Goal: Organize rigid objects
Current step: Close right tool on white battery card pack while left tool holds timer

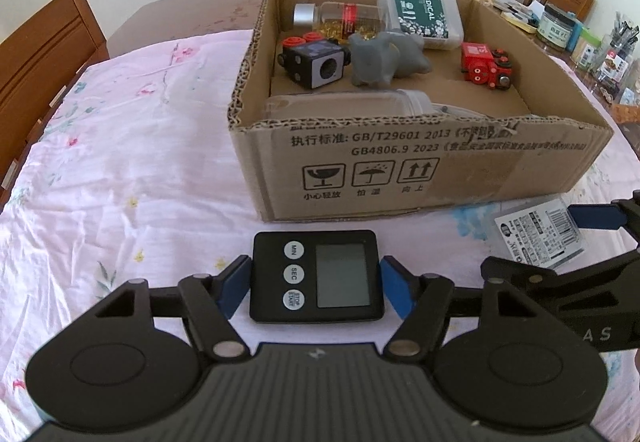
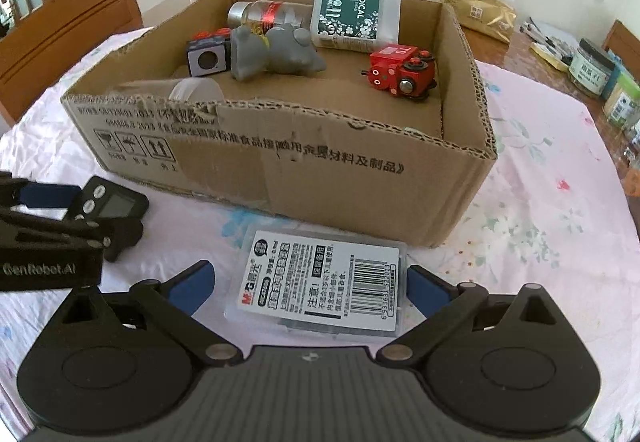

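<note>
Two of my jaws are low over the bench (image 1: pixel 120 170), which wears a pink flowered cloth (image 2: pixel 540 202). On it stands an open cardboard box (image 1: pixel 420 166). Inside the box lie a white bottle with a green MEDICAL label (image 1: pixel 420 18), a clear bottle of yellow capsules (image 1: pixel 340 18) with a silver cap, a grey toy animal (image 1: pixel 380 60) on its side, a black cube toy (image 1: pixel 314 62) with red knobs, a red toy train (image 1: pixel 486 66) and a clear plastic bottle (image 1: pixel 348 104) lying along the near wall.

In front of the box, my left jaws (image 1: pixel 316 284) press their blue pads on both sides of a black kitchen timer (image 1: pixel 316 276), which lies flat on the cloth. My right jaws (image 2: pixel 308 290) stand wide around a clear flat case with a barcode label (image 2: pixel 320 282); one pad is near its right edge, the other pad is apart from it, so nothing is gripped there.
</note>
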A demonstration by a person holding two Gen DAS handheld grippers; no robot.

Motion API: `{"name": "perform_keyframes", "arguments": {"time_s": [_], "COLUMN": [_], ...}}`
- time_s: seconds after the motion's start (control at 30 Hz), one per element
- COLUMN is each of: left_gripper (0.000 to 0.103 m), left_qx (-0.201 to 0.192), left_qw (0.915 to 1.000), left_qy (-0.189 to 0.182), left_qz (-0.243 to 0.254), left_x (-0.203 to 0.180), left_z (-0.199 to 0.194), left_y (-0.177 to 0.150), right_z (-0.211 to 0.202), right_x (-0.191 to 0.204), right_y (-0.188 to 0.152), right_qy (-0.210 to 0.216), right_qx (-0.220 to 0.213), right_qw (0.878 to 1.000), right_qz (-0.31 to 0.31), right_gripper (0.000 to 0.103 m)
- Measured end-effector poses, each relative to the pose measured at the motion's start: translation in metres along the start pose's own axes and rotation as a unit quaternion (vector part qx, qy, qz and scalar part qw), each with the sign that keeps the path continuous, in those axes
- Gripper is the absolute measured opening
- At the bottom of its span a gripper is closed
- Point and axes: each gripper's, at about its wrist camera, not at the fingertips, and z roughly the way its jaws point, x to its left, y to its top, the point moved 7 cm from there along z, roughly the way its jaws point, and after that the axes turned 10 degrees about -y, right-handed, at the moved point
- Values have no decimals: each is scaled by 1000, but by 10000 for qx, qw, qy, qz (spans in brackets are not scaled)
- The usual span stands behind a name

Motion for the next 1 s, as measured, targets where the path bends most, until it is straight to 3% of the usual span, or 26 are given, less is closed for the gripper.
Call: {"name": "perform_keyframes", "arguments": {"time_s": [0.47,1.0], "left_gripper": [72,70], "left_qx": [-16,193], "left_qw": [10000,9998], "left_qy": [-13,-31], "left_qz": [69,-14], "left_x": [0,-1], "left_z": [1,1], "left_y": [1,0], "right_z": [2,-1], "right_x": [3,1], "right_y": [1,6], "right_qy": [-354,-283], "right_qx": [54,108], "right_qw": [9993,9995], "right_qz": [114,57], "right_gripper": [94,93]}}
